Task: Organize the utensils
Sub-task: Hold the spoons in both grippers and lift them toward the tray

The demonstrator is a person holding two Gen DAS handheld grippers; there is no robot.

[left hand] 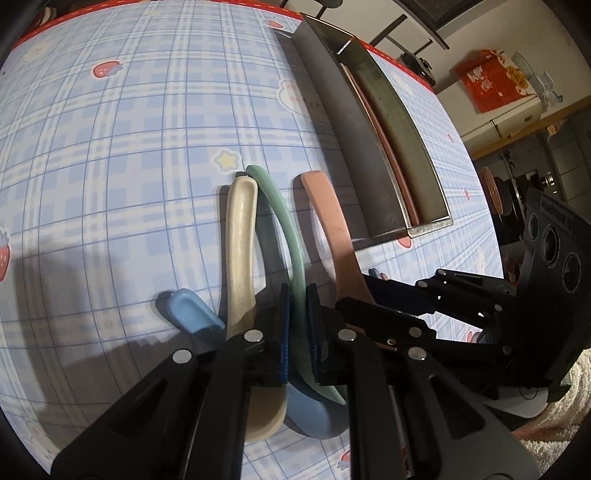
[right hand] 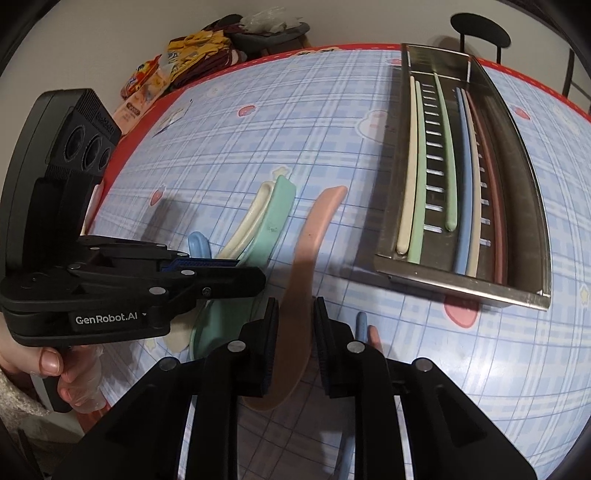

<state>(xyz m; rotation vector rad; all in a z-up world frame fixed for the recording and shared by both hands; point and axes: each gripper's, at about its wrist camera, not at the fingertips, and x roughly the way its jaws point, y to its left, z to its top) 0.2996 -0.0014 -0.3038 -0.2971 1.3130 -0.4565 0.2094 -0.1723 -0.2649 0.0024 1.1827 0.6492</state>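
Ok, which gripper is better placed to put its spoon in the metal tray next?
Right, probably. The right gripper is shut on the pink spoon, the one lying nearest the metal tray. The left gripper holds the green spoon farther away.

Snack packets [right hand: 177, 70] lie beyond the plaid tablecloth [right hand: 295, 122], near a black chair [right hand: 480, 33].

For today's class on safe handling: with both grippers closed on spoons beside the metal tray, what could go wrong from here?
1. The left gripper grips the green spoon, which lies against the cream spoon and over the blue spoon; lifting may drag those along.
2. The right gripper holds the pink spoon close beside the left one; the two could bump.
3. The tray already holds chopsticks; a dropped spoon could scatter them.
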